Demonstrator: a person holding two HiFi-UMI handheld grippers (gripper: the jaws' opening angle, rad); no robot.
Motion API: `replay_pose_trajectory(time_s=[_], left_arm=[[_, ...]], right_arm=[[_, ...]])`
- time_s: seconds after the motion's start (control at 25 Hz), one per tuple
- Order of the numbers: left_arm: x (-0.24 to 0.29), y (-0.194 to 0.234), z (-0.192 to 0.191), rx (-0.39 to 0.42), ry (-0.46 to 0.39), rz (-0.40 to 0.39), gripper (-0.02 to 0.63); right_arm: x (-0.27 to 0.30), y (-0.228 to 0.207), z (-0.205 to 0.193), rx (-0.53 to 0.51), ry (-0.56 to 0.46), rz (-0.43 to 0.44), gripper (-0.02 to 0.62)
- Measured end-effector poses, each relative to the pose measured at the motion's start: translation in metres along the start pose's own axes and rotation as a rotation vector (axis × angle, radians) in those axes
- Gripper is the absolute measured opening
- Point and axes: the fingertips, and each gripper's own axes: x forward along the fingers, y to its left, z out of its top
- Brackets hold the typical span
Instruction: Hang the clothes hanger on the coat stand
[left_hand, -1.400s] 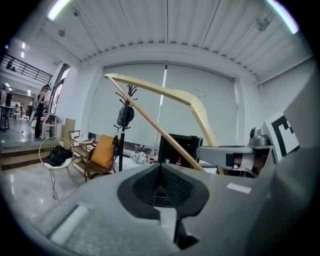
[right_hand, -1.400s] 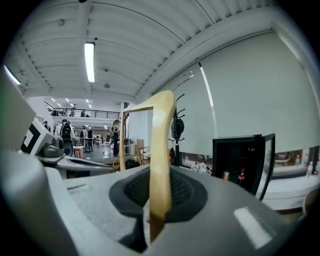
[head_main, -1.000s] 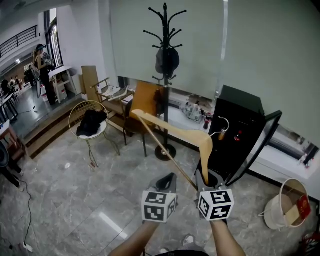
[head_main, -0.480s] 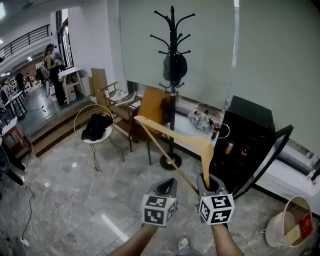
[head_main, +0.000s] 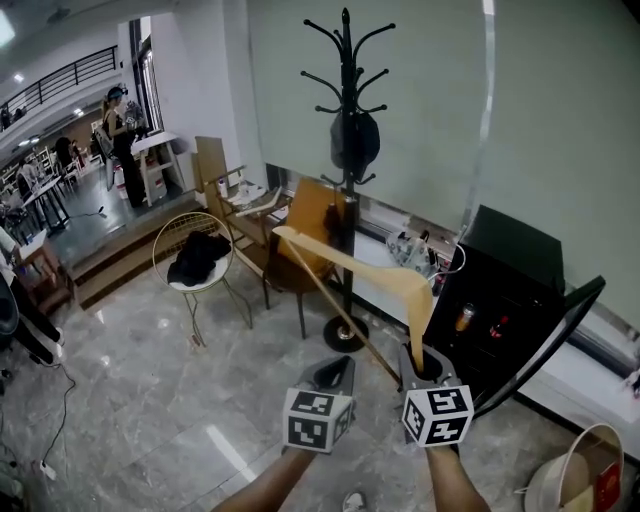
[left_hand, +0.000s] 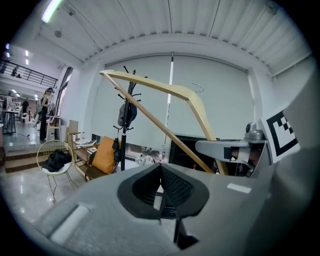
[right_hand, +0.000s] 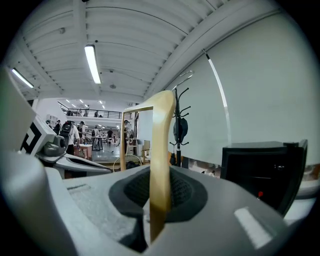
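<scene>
**A:** Run it left to right for me.

**B:** At ten o'clock there's a gold wire chair (head_main: 208, 287) with a dark garment on it, which has no part in the job. At six o'clock the left tongs (head_main: 338, 366) are pressed together with nothing between them.

**A:** And the hanger?

**B:** The pale wooden clothes hanger with a wire hook (head_main: 360, 264) is up in the air. It slants from six toward eleven o'clock, in front of the tall black metal coat stand (head_main: 345, 70) but apart from it. The right tongs (head_main: 422, 362), just right of the left pair, are clamped on its lower end.

**A:** How far along, then?

**B:** It's picked up and facing the stand, I'd judge, so the hanging itself is left. The hook touches no peg yet. A dark cap-like thing (head_main: 355, 140) already occupies one at twelve o'clock.
</scene>
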Motion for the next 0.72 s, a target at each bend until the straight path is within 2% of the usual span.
replay_pose_trajectory(time_s=[0.44,0.72], left_arm=[[0.066,-0.012,0.028,0.043,-0.032,0.063,0.005],[0.092,-0.008,0.040,0.035,-0.045,0.069,0.005]], right_arm=[[0.043,-0.057,0.014,-0.041,-0.020,0.096,0.048],[0.066,-0.078,0.023,-0.048,-0.028,0.108,0.048]])
